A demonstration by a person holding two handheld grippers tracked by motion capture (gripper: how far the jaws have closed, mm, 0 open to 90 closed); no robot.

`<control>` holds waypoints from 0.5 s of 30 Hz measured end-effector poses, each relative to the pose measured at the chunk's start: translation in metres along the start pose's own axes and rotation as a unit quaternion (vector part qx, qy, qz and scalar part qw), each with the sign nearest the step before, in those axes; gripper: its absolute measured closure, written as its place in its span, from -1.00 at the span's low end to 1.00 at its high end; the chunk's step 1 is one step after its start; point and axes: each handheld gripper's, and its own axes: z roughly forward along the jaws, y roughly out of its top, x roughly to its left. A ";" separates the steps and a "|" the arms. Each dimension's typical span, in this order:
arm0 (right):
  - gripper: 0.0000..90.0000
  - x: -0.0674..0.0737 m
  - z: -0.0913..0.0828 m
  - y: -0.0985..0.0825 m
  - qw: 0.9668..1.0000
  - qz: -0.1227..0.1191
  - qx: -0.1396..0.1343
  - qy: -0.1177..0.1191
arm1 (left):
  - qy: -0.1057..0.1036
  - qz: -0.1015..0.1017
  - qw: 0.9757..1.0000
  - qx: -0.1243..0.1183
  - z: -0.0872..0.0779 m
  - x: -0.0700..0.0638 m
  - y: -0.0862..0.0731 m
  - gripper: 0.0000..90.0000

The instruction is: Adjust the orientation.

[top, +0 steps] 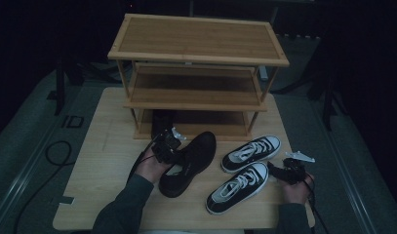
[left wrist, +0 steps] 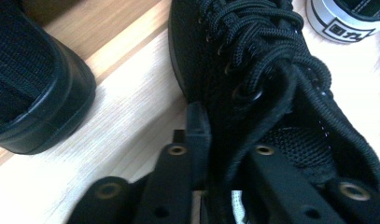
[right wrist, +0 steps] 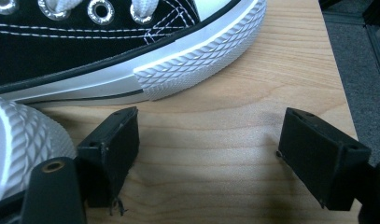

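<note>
A black lace-up shoe (top: 193, 161) lies on the wooden table (top: 103, 161) in front of the rack. My left gripper (top: 168, 148) is shut on its side wall near the collar. In the left gripper view one jaw sits outside the black shoe (left wrist: 234, 60) and the other inside its opening, with my left gripper (left wrist: 229, 154) pinching the rim. Two black-and-white sneakers (top: 251, 153) (top: 237, 187) lie to the right. My right gripper (top: 280, 170) rests beside their toes. It stands open over bare wood (right wrist: 208, 140), the sneaker toe cap (right wrist: 197, 60) just ahead of it.
A three-shelf wooden shoe rack (top: 198, 39) stands at the back of the table. A second black shoe (top: 163, 122) (left wrist: 33, 88) sits on its bottom shelf at the left. The table's right edge (right wrist: 339, 79) is close to my right gripper. Dark floor and cables surround the table.
</note>
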 end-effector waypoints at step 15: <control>-0.55 0.000 0.000 0.000 1.000 0.001 0.000 0.000 | 0.002 -0.056 0.997 -0.043 0.002 0.023 0.009 0.95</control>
